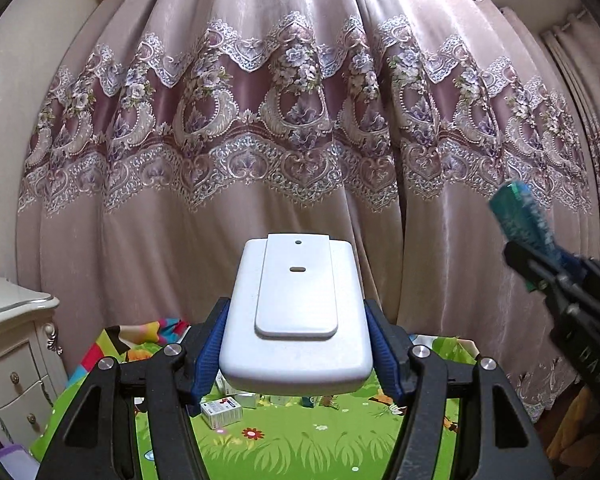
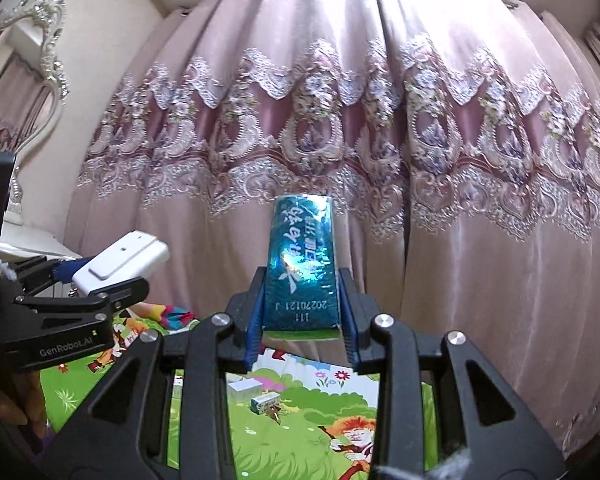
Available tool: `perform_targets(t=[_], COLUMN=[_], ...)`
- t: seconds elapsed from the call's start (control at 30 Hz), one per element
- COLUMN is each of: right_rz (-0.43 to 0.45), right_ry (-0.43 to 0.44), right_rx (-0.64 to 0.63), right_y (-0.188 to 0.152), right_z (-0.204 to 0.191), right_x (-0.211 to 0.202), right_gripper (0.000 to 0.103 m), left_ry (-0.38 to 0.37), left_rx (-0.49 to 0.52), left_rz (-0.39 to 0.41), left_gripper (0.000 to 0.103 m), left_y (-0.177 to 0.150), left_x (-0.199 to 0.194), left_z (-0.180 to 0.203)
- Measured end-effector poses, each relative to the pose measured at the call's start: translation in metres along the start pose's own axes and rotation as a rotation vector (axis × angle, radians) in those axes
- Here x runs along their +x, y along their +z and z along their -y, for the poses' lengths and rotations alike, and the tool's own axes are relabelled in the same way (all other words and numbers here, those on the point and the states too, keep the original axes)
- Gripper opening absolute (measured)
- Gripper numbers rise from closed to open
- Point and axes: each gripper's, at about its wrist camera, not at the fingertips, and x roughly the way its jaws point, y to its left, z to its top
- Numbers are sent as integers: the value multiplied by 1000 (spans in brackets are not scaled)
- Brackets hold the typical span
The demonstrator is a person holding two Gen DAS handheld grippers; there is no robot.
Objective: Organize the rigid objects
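Note:
My left gripper is shut on a white plastic box with a raised flat lid, held level in the air in front of a pink curtain. Its blue pads press on both long sides. In the right wrist view that white box shows at the left, in the left gripper. My right gripper is shut on a shiny teal box with white lettering, which points up and forward. From the left wrist view the teal box and right gripper appear at the right edge.
A green cartoon play mat lies below with several small white boxes on it; small boxes also show in the right wrist view. A white carved dresser stands at the left. The embroidered pink curtain fills the background.

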Motion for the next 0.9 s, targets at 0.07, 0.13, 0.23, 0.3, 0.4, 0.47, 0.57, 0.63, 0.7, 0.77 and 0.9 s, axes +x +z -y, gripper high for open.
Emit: perform_targets(t=[0.07,0.13,0.23,0.3,0.4,0.47,0.57,0.63,0.7,0.77,0.9], right_rz=[-15,-31,-48,-58,-80,-97,-123,-149,-169,-188,-206], right_ry=[19,35,56,68,93,119,161,199,241,271,325], right_rx=[0,0,4,4,8,14,20,19,21,26,25], right_y=[-2,-5,-8,-11,-14,-16,-16,-17,-17,-18,-20], right_z=[-5,-11,-15,-17,-20,-24,-32,-39,-48,-55,-68], right_x=[2,5,4,4,4,5,8,12,15,16,17], right_gripper=[37,37,37,37,37,37,37,37,37,37,37], left_ry=[-1,2,12,21,45,63,95,117,138,157,199], left_rx=[5,5,-7,-26,-47,-54,-61,-69,-88,-109,-141], left_rz=[-5,-22,-49,-72,-98,-115,-140,-158,-181,-200,-216], left_gripper=[64,64,64,64,64,64,64,64,64,64,64], left_y=[-1,-4,-10,-16,-22,-26,-31,-35,-41,-45,-52], left_x=[-2,-1,-1,-1,-2,-3,-8,-12,-16,-20,-29], left_z=[0,-3,-10,-18,-30,-37,-49,-58,-69,-81,-102])
